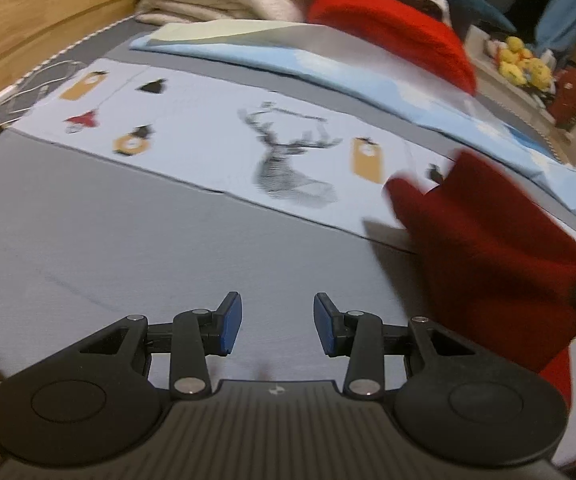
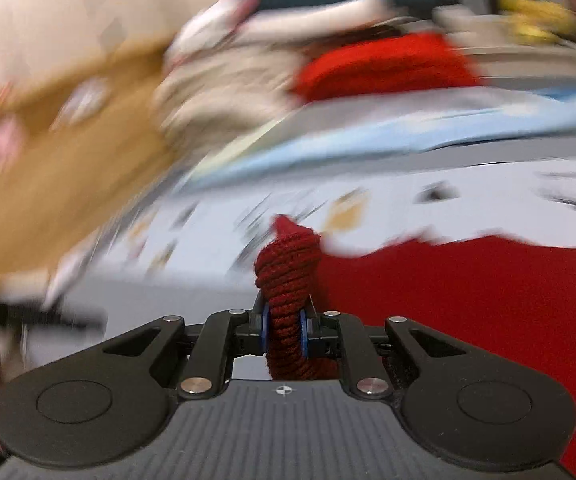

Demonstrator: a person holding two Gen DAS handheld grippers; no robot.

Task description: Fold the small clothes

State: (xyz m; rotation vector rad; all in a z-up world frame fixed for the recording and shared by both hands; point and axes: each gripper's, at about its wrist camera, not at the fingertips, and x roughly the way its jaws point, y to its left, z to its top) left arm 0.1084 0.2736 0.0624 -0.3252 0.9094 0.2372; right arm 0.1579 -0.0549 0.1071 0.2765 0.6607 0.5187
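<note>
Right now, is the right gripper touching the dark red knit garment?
Touching. The right wrist view shows the right gripper with both blue pads pressed against a bunched fold of the dark red knit garment, no gap either side.

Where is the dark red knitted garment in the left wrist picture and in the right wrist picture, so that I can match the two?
Left wrist view: the dark red knitted garment hangs at the right side, above the grey bed.
Right wrist view: it fills the lower right, with one bunched edge pinched between the jaws at the centre.
Shared landmark: the pale cloth with a deer print lies behind the garment in both.
</note>
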